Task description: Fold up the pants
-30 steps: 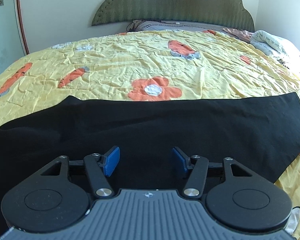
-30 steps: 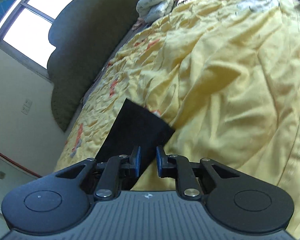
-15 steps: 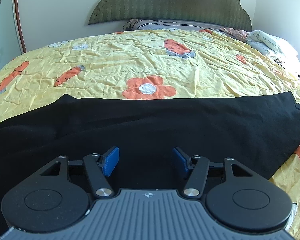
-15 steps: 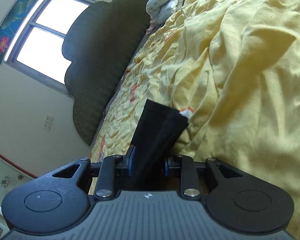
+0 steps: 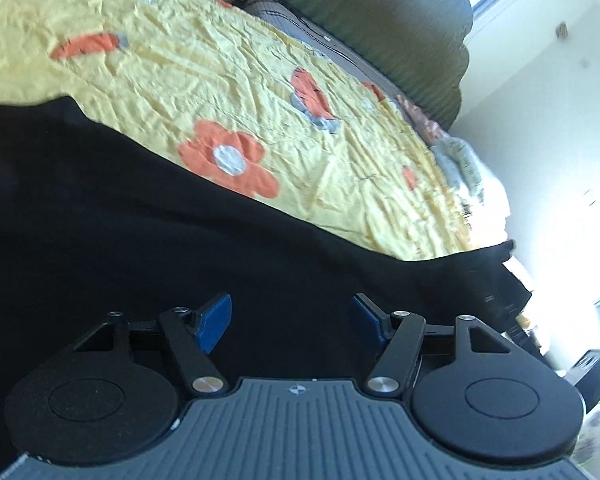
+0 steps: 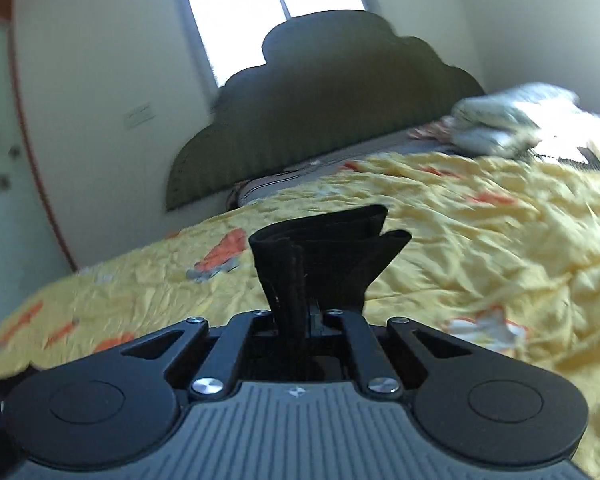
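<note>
Right wrist view: my right gripper (image 6: pixel 300 314) has just clamped the pants (image 6: pixel 324 256) hem above the bedspread (image 6: pixel 480 240); left gripper (image 5: pixel 292 320) has just been widening, empty; folding barely begun.

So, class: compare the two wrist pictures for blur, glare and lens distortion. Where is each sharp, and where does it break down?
Left wrist view: tilted and fisheye-bent; the open left tool is sharp, the black pants lose detail, and the right edge washes out in glare. Right wrist view: the window is blown out, the yellow bedspread smears with motion, while the right tool shut on the pants' end stays crisp.
</note>
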